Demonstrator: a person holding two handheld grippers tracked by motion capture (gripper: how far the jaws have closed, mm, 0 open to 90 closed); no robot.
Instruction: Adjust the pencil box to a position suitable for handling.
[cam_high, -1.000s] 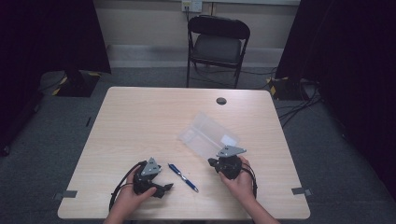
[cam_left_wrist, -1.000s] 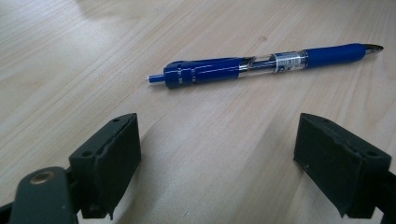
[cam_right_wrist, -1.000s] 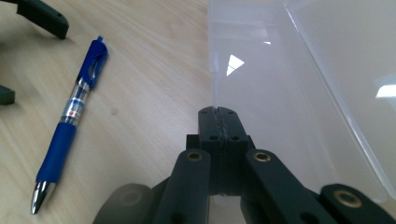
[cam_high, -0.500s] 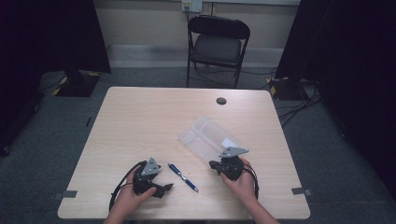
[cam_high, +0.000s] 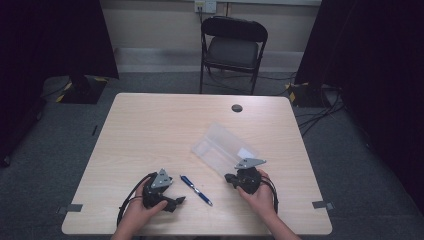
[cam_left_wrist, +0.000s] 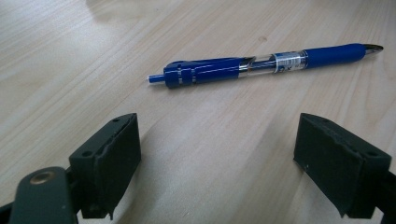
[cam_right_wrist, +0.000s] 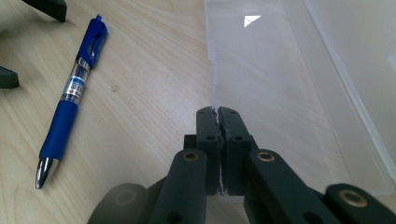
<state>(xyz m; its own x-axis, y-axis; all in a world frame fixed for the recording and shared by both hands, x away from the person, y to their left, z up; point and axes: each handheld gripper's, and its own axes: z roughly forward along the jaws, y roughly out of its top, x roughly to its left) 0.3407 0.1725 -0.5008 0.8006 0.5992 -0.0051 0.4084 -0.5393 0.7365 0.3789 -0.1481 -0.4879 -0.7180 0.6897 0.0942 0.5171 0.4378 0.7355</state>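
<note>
A blue click pen (cam_high: 196, 190) lies on the wooden table (cam_high: 150, 130) between my two grippers. My left gripper (cam_high: 176, 202) rests at the front left, open wide (cam_left_wrist: 219, 128), with the pen (cam_left_wrist: 261, 65) lying crosswise just beyond its jaws. A clear plastic case (cam_high: 225, 147) lies to the pen's right. My right gripper (cam_high: 231, 178) sits at the case's near corner. Its jaws have just been opening a hair and still look shut (cam_right_wrist: 218, 114), their tips at the clear lid's edge (cam_right_wrist: 252, 79). I cannot tell whether the thin plastic is pinched.
A black folding chair (cam_high: 232, 45) stands beyond the table's far edge. A small dark round cap (cam_high: 237, 108) sits near the table's far side. Grey tape marks the front corners (cam_high: 74, 207). Dark curtains hang at both sides.
</note>
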